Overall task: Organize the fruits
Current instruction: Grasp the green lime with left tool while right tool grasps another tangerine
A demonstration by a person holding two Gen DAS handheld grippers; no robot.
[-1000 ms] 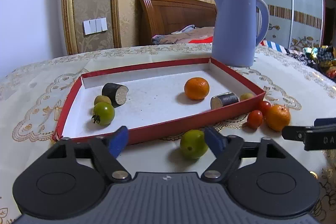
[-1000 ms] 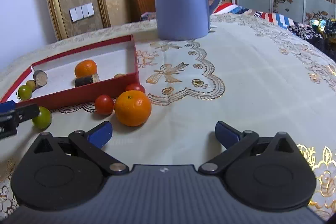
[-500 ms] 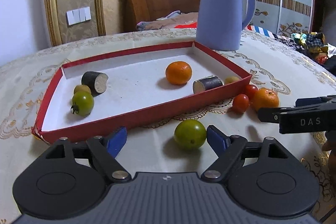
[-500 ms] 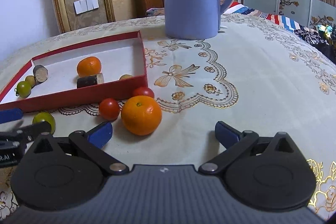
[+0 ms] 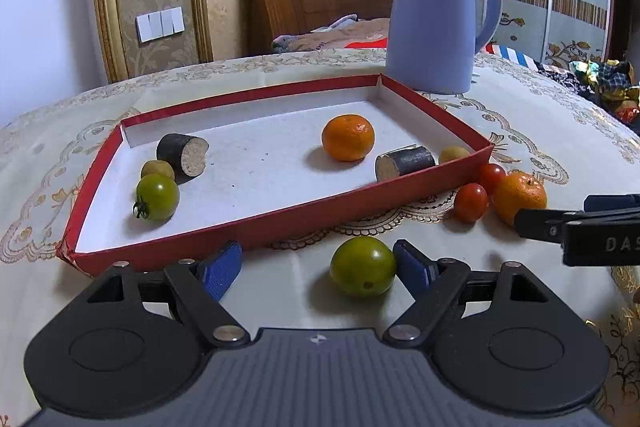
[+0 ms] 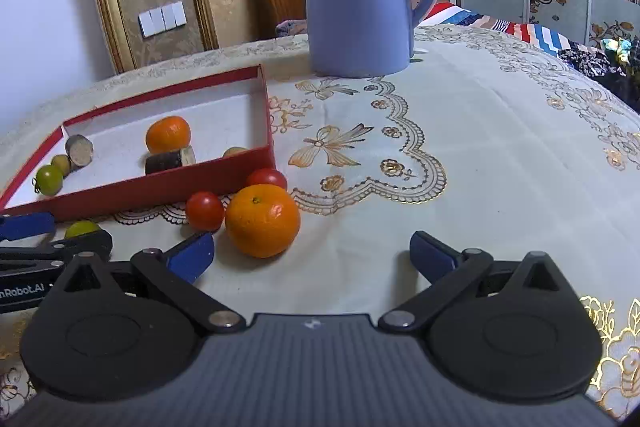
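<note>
Our left hand-held gripper (image 5: 318,269) sits low in the frame with its blue pads spread apart, and the green tomato (image 5: 363,265) lies between them, hard against the right pad and well clear of the left one. We judge the step in hand to be the pick of this fruit, so we should shift slightly toward the right of the frame to centre it before closing; otherwise the left pad will likely push the round fruit sideways and it may roll out. We want a gentle squeeze across its widest part, since a tomato bruises easily, then a straight lift high enough to clear the near red wall of the tray (image 5: 280,223) just above it in the picture.

Our right hand-held gripper (image 6: 312,253) is also spread apart and holds nothing; the orange (image 6: 262,220) lies just beyond its left pad, with two red tomatoes (image 6: 205,210) beside it on the bench (image 6: 480,155). We would keep that side quiet until the green tomato is in the tray, where another orange (image 5: 348,137) and a second green tomato (image 5: 157,196) already lie.
</note>
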